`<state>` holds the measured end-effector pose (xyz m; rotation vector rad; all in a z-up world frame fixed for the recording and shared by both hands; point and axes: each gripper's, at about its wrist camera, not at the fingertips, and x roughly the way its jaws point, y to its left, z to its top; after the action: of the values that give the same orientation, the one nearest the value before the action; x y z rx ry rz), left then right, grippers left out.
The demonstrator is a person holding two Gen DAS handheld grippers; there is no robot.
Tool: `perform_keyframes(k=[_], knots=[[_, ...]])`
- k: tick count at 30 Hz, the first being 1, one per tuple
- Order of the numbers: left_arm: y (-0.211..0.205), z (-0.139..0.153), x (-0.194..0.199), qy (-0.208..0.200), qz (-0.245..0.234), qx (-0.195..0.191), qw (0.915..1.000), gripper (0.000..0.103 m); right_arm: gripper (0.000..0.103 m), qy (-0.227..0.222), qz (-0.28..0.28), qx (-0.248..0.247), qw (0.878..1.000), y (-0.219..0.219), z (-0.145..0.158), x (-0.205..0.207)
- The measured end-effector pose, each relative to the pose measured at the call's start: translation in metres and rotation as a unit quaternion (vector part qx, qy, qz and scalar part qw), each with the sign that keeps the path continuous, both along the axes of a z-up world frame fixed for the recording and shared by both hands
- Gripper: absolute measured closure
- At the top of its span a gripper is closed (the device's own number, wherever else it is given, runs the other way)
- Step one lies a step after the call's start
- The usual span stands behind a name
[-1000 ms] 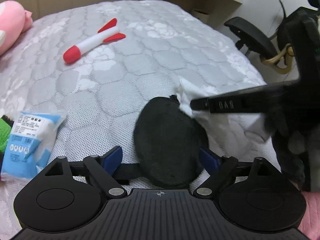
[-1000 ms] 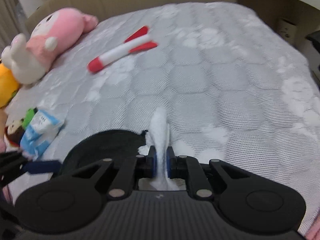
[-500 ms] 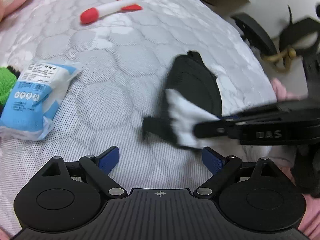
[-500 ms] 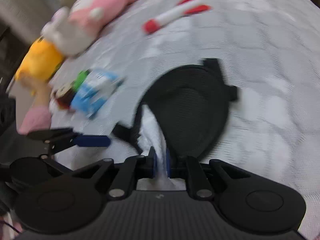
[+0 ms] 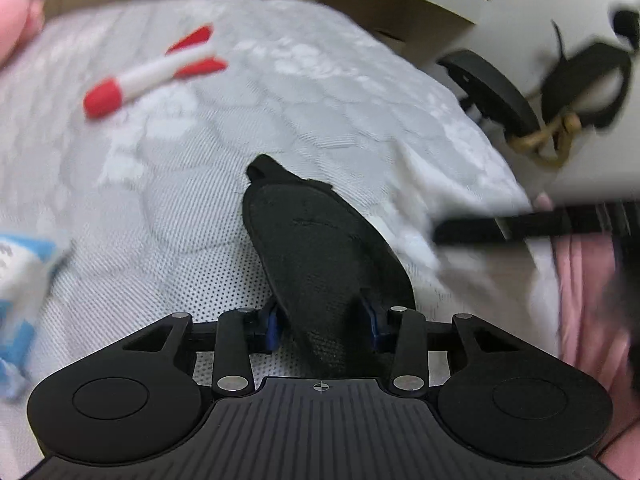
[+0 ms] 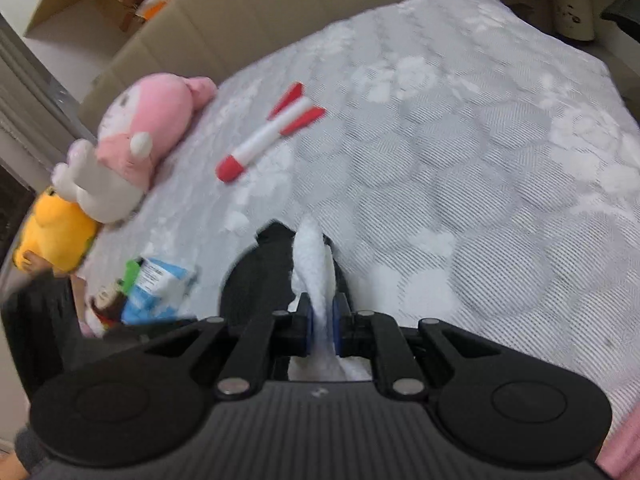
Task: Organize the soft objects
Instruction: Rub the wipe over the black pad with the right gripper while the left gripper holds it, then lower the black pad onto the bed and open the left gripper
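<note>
1. Two items in hand, rest untouched; judged early in the task, nothing visibly sorted yet.
2. Left gripper: tongs pinching near end of black padded piece, possibly an eye mask, exact type unclear. Piece extends forward over grey quilted mattress, roughly mid-mattress near the front edge.
3. Right gripper: tongs pressed together on white fuzzy cloth, likely a sock or small towel. Cloth sits touching the black padded piece, overlapping its right side.
4. Both grippers working the same spot; appears to be separating or pairing those two soft items. Destination not shown.
5. Count, relative to the black padded piece:
   - 1 black padded piece
   - 1 white fuzzy cloth, touching it
   - 1 red-and-white plush rocket, well beyond it, toward the headboard side
   - 1 pink plush, far left, at mattress edge
   - 1 yellow plush, left, just below pink plush
   - 1 blue-white packet, near left
   - 1 small green/brown toy, touching the packet; details too blurred
6. Left to do, by judgement: place the two held items, then handle rocket, plushes, packet.
</note>
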<state>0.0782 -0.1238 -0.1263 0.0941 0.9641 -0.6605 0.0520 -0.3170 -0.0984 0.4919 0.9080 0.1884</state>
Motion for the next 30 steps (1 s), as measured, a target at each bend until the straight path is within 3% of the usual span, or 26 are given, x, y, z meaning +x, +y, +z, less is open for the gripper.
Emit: perform_keyframes(k=[3,7,9,12,14,16,18,20,22,24,26,28,30], knots=[[0.000,-0.001,-0.009,-0.007,-0.012,0.014,0.9998,0.061,0.092,-0.016,0.013,0.037,0.999,0.009,-0.002,0.028],[0.005,-0.001,-0.010,-0.004,-0.002,0.011,0.9999,0.060,0.092,0.027,0.066,0.113,0.991,0.032,-0.029,0.073],[0.011,0.003,-0.011,-0.009,0.005,0.014,0.9999,0.059,0.092,0.045,0.068,0.040,0.996,0.043,-0.038,0.080],[0.025,0.013,-0.012,-0.017,0.013,0.014,0.9997,0.056,0.092,0.021,0.051,-0.091,0.994,0.044,-0.034,0.066],[0.041,0.029,-0.016,-0.027,0.010,0.004,0.9996,0.041,0.093,0.018,0.030,-0.093,0.995,0.032,-0.029,0.053],[0.061,0.044,-0.024,-0.053,0.012,0.003,0.9985,0.017,0.093,0.013,0.024,-0.061,0.998,0.026,-0.019,0.043],[0.078,0.056,-0.031,-0.083,0.024,0.016,0.9961,0.014,0.093,0.002,0.027,-0.025,0.999,0.029,-0.008,0.036],[0.096,0.059,-0.034,-0.120,0.056,0.063,0.9892,0.013,0.093,-0.009,0.030,0.010,0.999,0.032,0.003,0.028],[0.113,0.056,-0.031,-0.145,0.102,0.113,0.9776,0.010,0.093,-0.013,0.072,0.047,0.996,0.061,0.006,0.025],[0.131,0.050,-0.022,-0.138,0.146,0.137,0.9700,0.009,0.093,-0.008,0.127,0.080,0.989,0.096,0.005,0.021],[0.144,0.040,-0.008,-0.116,0.175,0.145,0.9668,0.009,0.093,0.003,0.170,0.056,0.984,0.129,-0.008,0.019],[0.145,0.025,0.007,-0.099,0.180,0.160,0.9656,0.009,0.093,0.018,0.186,-0.006,0.982,0.152,-0.028,0.018],[0.138,0.012,0.018,-0.099,0.164,0.170,0.9667,0.009,0.094,0.040,0.163,-0.052,0.984,0.148,-0.046,0.020]])
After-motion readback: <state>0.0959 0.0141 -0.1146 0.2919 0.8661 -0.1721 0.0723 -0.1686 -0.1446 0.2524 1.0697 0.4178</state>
